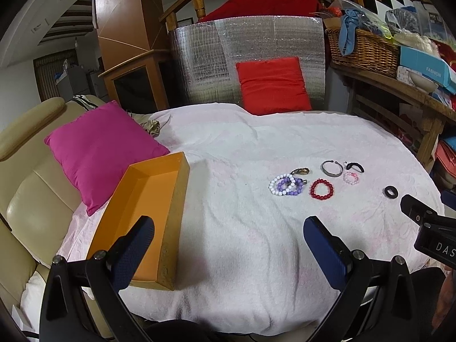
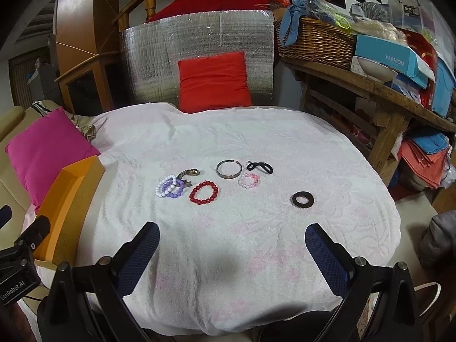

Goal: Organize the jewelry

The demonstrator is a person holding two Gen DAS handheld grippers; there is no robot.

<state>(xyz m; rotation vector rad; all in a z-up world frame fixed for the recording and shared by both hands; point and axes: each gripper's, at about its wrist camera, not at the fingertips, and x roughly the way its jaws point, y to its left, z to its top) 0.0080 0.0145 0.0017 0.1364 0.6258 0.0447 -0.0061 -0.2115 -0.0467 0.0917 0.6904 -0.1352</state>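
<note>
Jewelry lies on a white towel-covered table [image 2: 256, 148]: a white and purple bead bracelet pair [image 2: 169, 188], a red bead bracelet [image 2: 203, 192], a metal cuff bangle [image 2: 228, 168], a pink bead bracelet [image 2: 248, 181], a black hair tie [image 2: 260, 167], a black ring [image 2: 302, 198] and a gold clasp piece [image 2: 189, 173]. An empty orange box [image 1: 148, 213] sits at the left. My left gripper [image 1: 229, 230] is open near the box. My right gripper [image 2: 232, 238] is open, short of the jewelry. The same items show in the left wrist view: red bracelet [image 1: 321, 188], black ring [image 1: 391, 191].
A pink cushion [image 1: 99, 148] lies left of the box on a beige sofa [image 1: 25, 199]. A red cushion [image 2: 213, 81] leans on a silver foil panel [image 2: 159, 57] at the back. A wooden shelf [image 2: 370, 88] with a wicker basket [image 2: 319, 42] stands right.
</note>
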